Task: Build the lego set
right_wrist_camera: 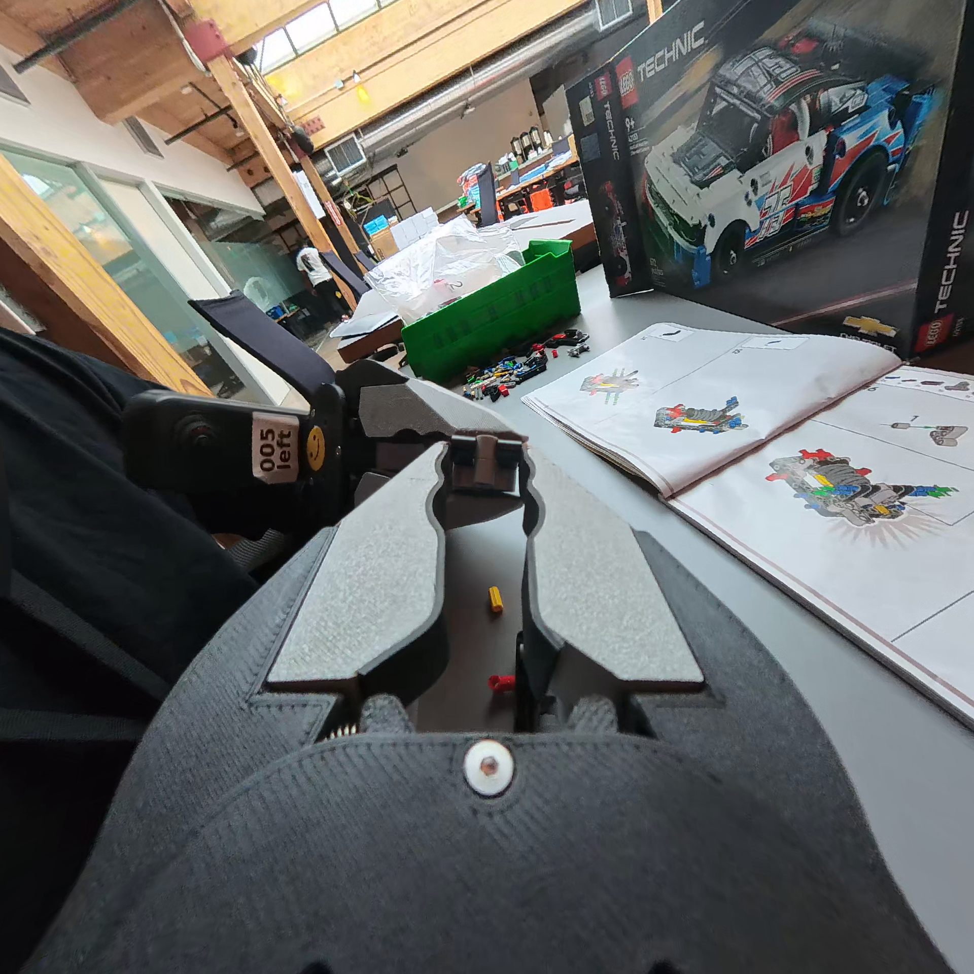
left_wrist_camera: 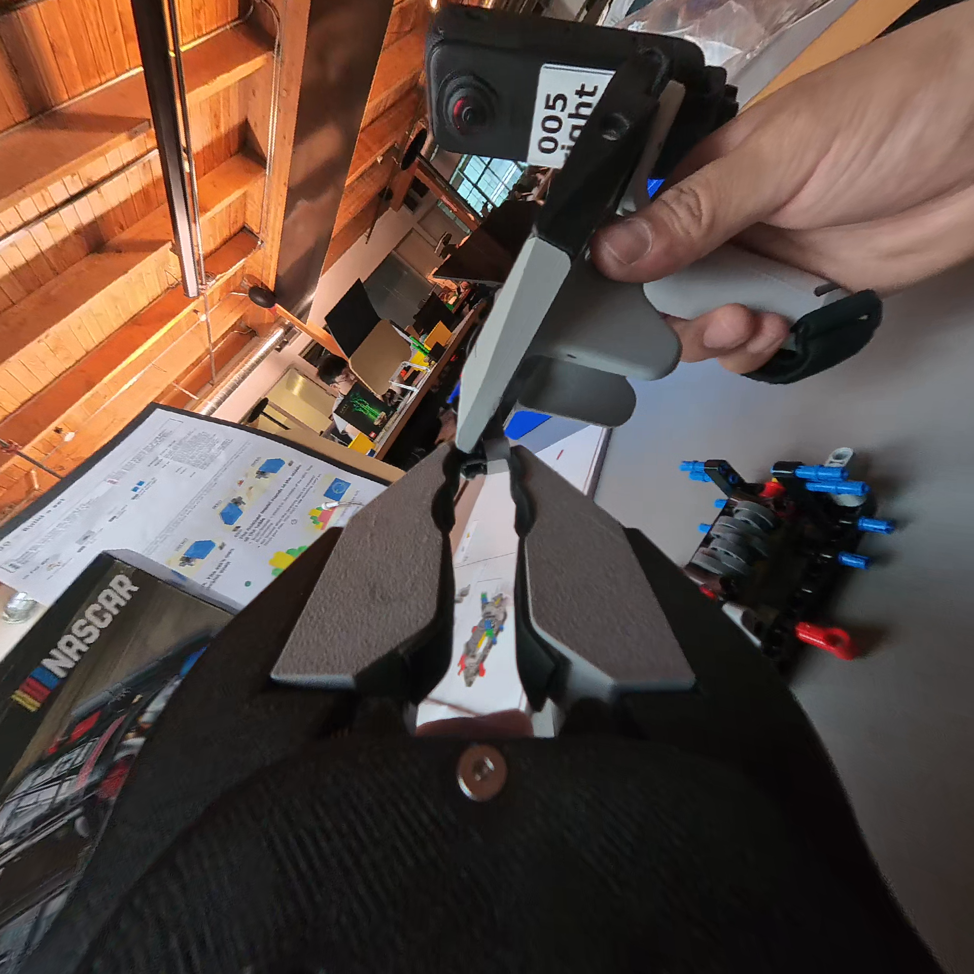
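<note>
My left gripper [left_wrist_camera: 480, 463] and my right gripper [right_wrist_camera: 482, 457] meet tip to tip above the grey table [right_wrist_camera: 595, 506]. Both are closed on one small black and grey lego piece [right_wrist_camera: 482, 466], which also shows in the left wrist view [left_wrist_camera: 482, 459]. A hand [left_wrist_camera: 822, 174] holds the right gripper. The partly built black assembly [left_wrist_camera: 780, 553], with blue pins, red parts and grey discs, lies on the table to the right of the grippers. The open instruction booklet [right_wrist_camera: 738, 421] lies to the right.
The lego box [right_wrist_camera: 764, 158] stands at the back right. A green bin [right_wrist_camera: 495, 316] holding a plastic bag stands farther off, with a pile of loose pieces [right_wrist_camera: 516, 363] before it. A yellow piece [right_wrist_camera: 495, 599] and a red piece [right_wrist_camera: 500, 682] lie under my right gripper. A printed sheet [left_wrist_camera: 211, 500] leans behind the box. Only a small space, under 4 cm, lies between the two pairs of fingers.
</note>
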Demonstrator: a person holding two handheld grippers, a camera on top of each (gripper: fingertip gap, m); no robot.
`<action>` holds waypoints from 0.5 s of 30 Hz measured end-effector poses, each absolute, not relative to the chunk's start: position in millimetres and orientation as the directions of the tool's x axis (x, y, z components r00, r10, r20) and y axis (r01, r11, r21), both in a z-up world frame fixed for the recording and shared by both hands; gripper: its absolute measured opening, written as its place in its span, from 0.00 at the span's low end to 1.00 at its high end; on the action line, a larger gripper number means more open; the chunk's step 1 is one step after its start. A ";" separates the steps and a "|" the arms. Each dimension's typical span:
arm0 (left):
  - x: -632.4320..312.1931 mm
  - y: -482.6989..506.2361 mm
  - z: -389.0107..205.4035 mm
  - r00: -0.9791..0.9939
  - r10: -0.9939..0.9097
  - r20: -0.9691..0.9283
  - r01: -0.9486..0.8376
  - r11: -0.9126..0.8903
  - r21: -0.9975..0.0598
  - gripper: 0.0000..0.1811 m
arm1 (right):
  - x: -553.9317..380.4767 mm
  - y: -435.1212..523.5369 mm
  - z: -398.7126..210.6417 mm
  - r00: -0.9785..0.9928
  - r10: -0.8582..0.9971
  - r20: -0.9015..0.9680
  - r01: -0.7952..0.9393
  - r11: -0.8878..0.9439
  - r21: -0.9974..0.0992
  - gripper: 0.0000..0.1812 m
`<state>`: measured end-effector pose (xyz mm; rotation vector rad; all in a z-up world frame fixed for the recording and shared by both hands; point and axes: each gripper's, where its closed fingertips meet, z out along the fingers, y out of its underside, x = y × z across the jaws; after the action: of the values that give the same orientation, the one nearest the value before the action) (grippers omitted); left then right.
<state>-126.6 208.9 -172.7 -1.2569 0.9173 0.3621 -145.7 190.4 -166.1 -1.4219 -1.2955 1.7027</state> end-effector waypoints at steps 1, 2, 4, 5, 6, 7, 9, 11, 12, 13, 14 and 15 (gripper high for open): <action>-125.1 208.3 -174.3 0.618 -0.265 -0.740 -0.673 0.309 -0.672 0.09 | -144.6 190.3 -167.7 -0.276 0.874 -0.400 0.164 -0.367 -0.916 0.11; -123.4 207.7 -176.8 0.627 -0.302 -0.718 -0.652 0.299 -0.696 0.10 | -142.9 190.3 -169.8 -0.275 0.878 -0.393 0.177 -0.356 -0.918 0.11; -122.7 209.8 -183.9 0.665 -0.389 -0.638 -0.597 0.237 -0.767 0.14 | -136.3 193.2 -172.3 -0.266 0.893 -0.362 0.188 -0.320 -0.928 0.12; -121.7 210.6 -190.0 0.679 -0.451 -0.579 -0.563 0.186 -0.805 0.21 | -130.9 196.6 -172.8 -0.258 0.905 -0.338 0.188 -0.296 -0.936 0.11; -118.7 209.2 -198.7 0.673 -0.529 -0.518 -0.535 0.136 -0.834 0.25 | -124.4 201.2 -174.8 -0.243 0.919 -0.310 0.191 -0.268 -0.944 0.11; -117.6 207.2 -207.6 0.660 -0.591 -0.464 -0.518 0.090 -0.851 0.25 | -117.2 207.2 -179.6 -0.218 0.936 -0.278 0.208 -0.234 -0.950 0.11; -120.2 203.6 -220.9 0.632 -0.663 -0.401 -0.507 0.038 -0.861 0.25 | -100.6 218.2 -193.0 -0.170 0.961 -0.220 0.264 -0.170 -0.949 0.11; -125.1 200.2 -226.2 0.611 -0.705 -0.360 -0.497 0.013 -0.868 0.25 | -83.7 223.0 -205.2 -0.154 0.970 -0.189 0.317 -0.133 -0.939 0.11; -124.6 196.5 -226.8 0.592 -0.735 -0.331 -0.481 0.007 -0.876 0.25 | -76.3 223.4 -210.4 -0.155 0.971 -0.181 0.337 -0.120 -0.934 0.11; -122.5 191.9 -227.8 0.568 -0.771 -0.289 -0.460 -0.006 -0.888 0.24 | -69.9 222.4 -214.7 -0.163 0.972 -0.172 0.349 -0.106 -0.931 0.11; -122.1 190.1 -228.2 0.561 -0.790 -0.249 -0.436 -0.026 -0.900 0.24 | -64.7 221.7 -218.8 -0.169 0.973 -0.160 0.355 -0.091 -0.930 0.11; -121.8 189.8 -228.4 0.559 -0.801 -0.214 -0.410 -0.042 -0.911 0.24 | -60.7 222.2 -223.5 -0.165 0.975 -0.150 0.361 -0.082 -0.929 0.12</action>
<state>-121.8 189.8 -228.4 -1.6609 1.0303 -0.4311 -60.7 222.2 -223.5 -1.4708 -1.5661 1.2514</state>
